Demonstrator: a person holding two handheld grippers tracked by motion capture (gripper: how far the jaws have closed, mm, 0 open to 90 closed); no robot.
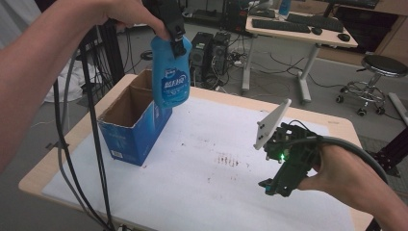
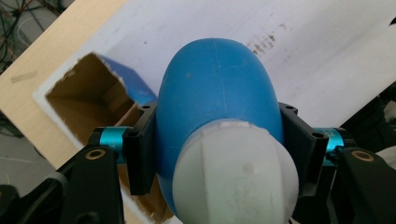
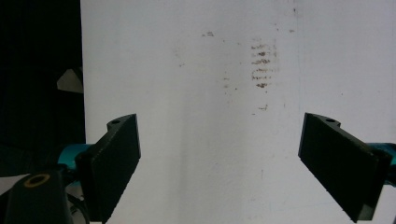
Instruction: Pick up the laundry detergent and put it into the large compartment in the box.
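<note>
The left gripper is clamped on the neck of the blue bottle, which hangs upright below the fingers, long axis vertical. The open blue box lies below and slightly to the side of it. In the left gripper view the bottle's white cap faces the camera. The right gripper, jaws wide apart, holds nothing above the white mat, well apart from the box.

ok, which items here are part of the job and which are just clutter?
In the job:
- blue bottle, clamped in left gripper
- open cardboard box below it

Lying about:
- right gripper, open, idle
- stool
- keyboard on far desk
</note>
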